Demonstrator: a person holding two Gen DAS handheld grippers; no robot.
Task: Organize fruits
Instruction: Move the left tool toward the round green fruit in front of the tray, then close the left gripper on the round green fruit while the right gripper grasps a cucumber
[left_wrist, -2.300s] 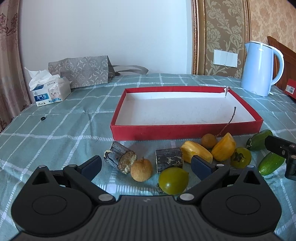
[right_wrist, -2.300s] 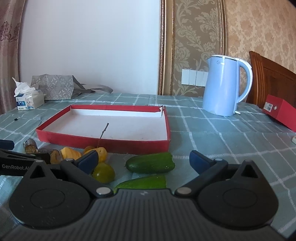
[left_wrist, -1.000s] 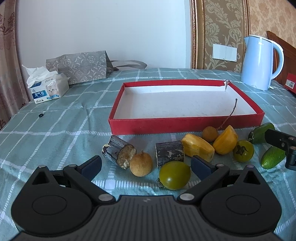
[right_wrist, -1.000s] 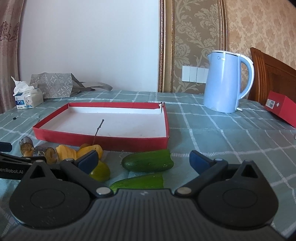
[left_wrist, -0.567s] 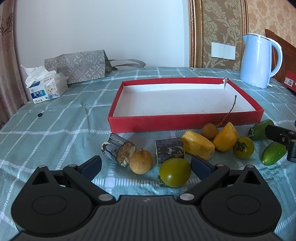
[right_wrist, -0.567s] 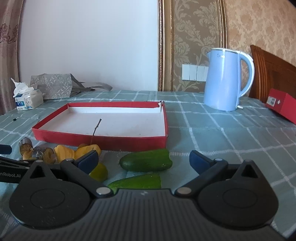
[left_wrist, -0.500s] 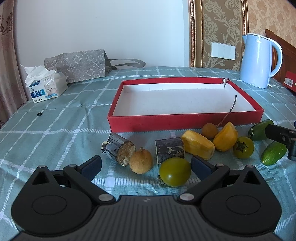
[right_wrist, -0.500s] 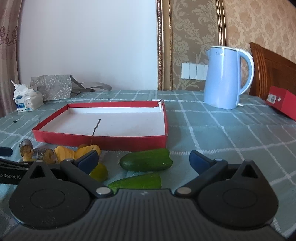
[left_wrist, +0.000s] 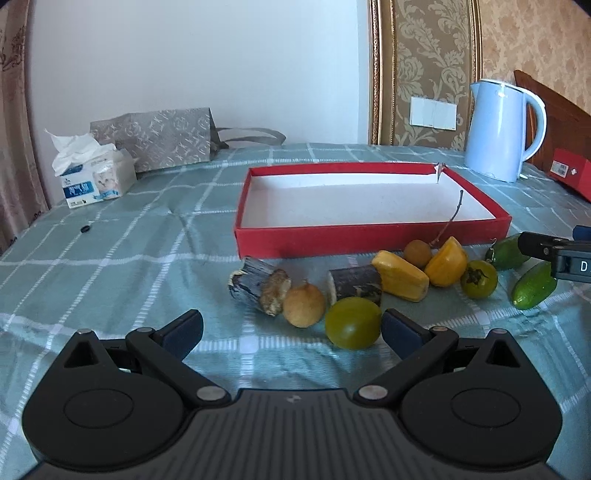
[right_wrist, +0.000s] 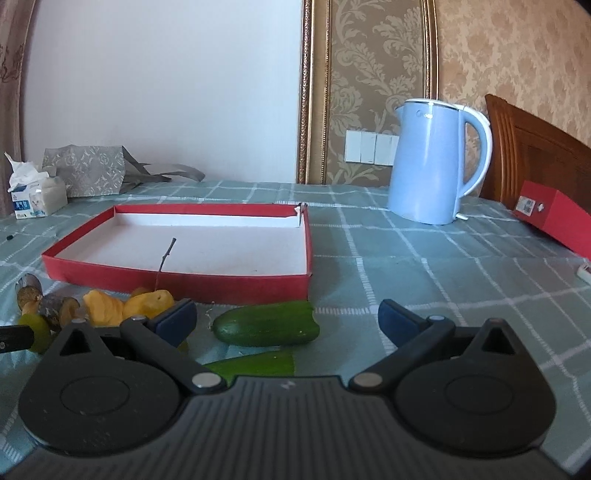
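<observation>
On my left, my left tool hangs low over the surface with its jaws spread wide and nothing between them. Over the last couple of seconds the fruit row has slid a little up and away in its view, so I read that as me easing back and levelling off, not reaching in.

Just ahead of it lie a cut stalk piece, a brown round fruit, a second stalk piece and a green tomato, that last one just beside the tool's right finger. Further right sit two yellow pieces, a small brown fruit on a twig, and another tomato.

Behind them the red tray holds no fruit, so sorting has not started.

On my right, my right tool is likewise wide open and empty, with two green cucumbers lying in front of it and the lower one partly hidden by it. I judge either tool could take its nearest piece first.
</observation>
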